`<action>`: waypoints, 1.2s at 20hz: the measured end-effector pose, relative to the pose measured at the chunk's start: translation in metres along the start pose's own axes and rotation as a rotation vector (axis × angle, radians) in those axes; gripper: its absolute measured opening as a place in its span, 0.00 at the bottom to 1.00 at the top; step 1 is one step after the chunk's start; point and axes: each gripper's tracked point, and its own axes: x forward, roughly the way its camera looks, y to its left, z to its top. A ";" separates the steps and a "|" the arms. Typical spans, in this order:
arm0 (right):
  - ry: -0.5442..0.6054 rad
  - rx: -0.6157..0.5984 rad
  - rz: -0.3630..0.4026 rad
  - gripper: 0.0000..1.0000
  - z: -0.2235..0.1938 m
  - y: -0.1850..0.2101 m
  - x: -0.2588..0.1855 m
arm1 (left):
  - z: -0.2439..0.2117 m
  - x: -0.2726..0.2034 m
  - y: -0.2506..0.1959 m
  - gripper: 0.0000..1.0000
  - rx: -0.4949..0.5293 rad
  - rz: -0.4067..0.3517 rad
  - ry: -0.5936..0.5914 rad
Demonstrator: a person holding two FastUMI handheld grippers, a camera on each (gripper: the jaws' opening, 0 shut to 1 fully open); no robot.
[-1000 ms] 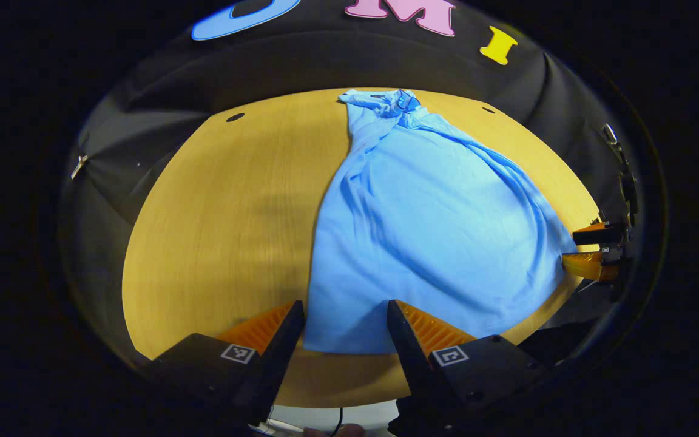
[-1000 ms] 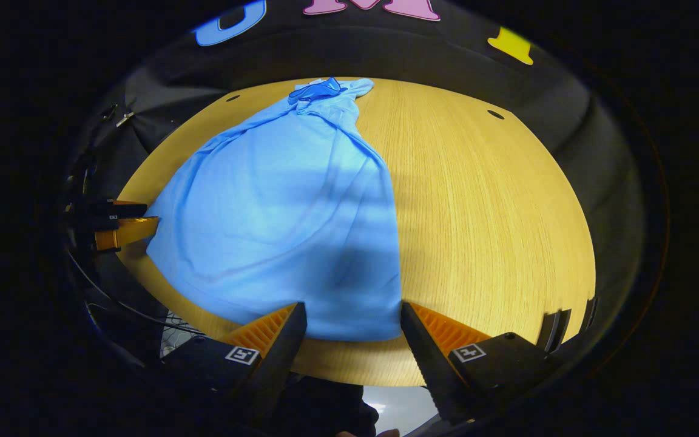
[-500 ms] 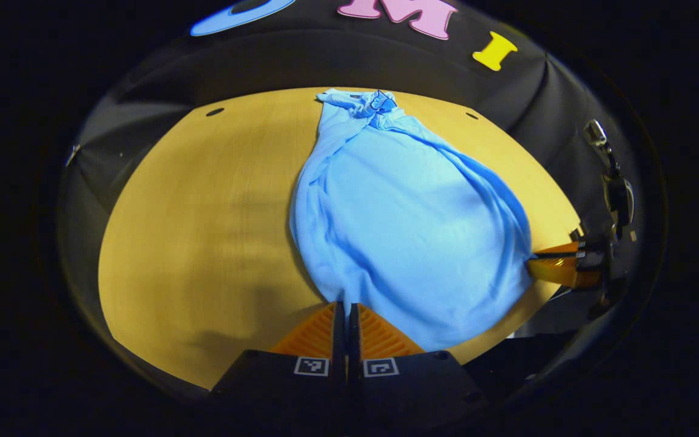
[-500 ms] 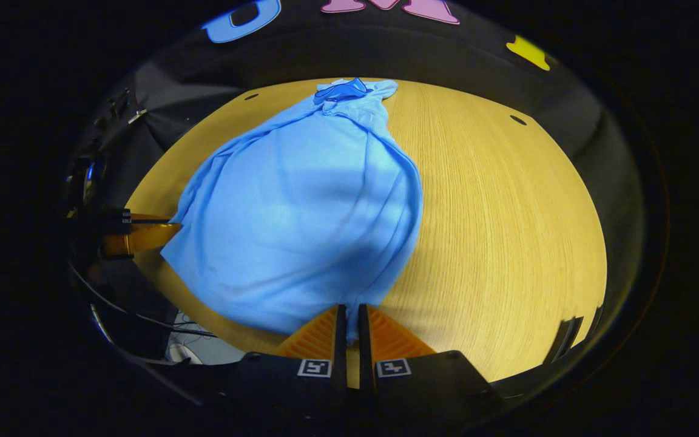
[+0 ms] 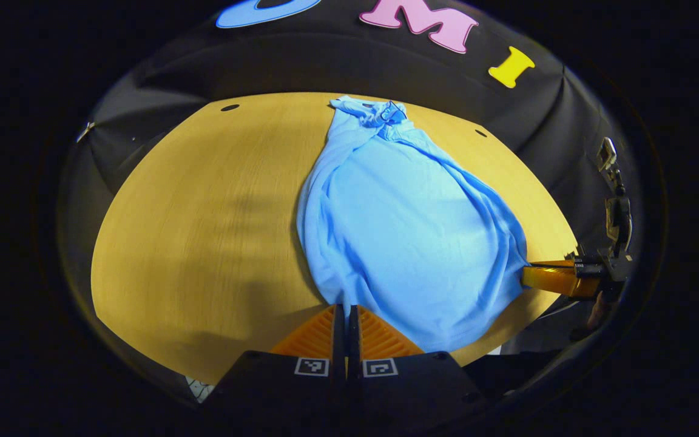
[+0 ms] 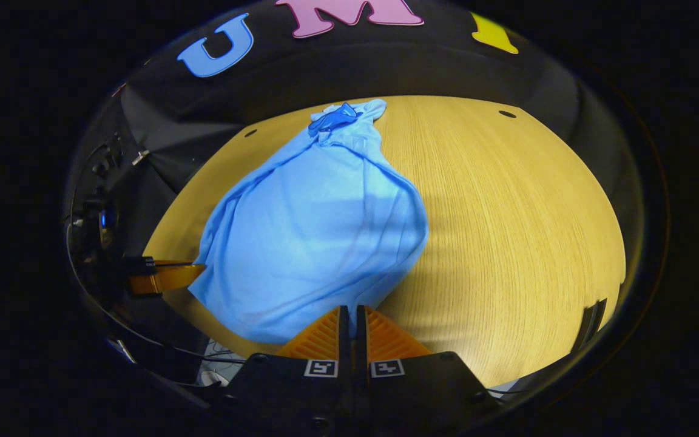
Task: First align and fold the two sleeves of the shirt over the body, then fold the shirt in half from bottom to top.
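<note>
Tools [image 5: 344, 308] [image 6: 352, 309] still clamped; shirt [image 5: 407, 224] hem lifted.

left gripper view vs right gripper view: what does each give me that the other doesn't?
Left gripper view: the left tool up close, shut on the shirt at its near hem corner; the right tool far off at the right edge, at the other corner; bare table left of the shirt.

Right gripper view: the mirror, with the right tool close and shut on its hem corner and the left tool at the left edge; bare table to the right; cables below the near edge.

Both: the shirt bunched narrow, collar at the far end.
</note>
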 end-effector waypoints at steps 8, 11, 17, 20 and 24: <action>-0.178 0.106 0.076 0.05 0.083 0.020 -0.010 | 0.084 -0.024 -0.026 0.06 -0.051 -0.035 -0.186; -0.255 0.148 0.099 0.05 0.128 0.019 -0.011 | 0.128 -0.029 -0.029 0.06 -0.079 -0.049 -0.267; -0.404 0.133 0.108 0.05 0.217 0.015 -0.006 | 0.216 -0.026 -0.022 0.06 -0.122 -0.051 -0.418; -0.467 0.125 0.113 0.05 0.265 0.012 0.004 | 0.263 -0.025 -0.018 0.06 -0.141 -0.050 -0.491; -0.513 0.110 0.102 0.04 0.317 0.001 0.028 | 0.329 -0.012 -0.013 0.06 -0.124 -0.031 -0.583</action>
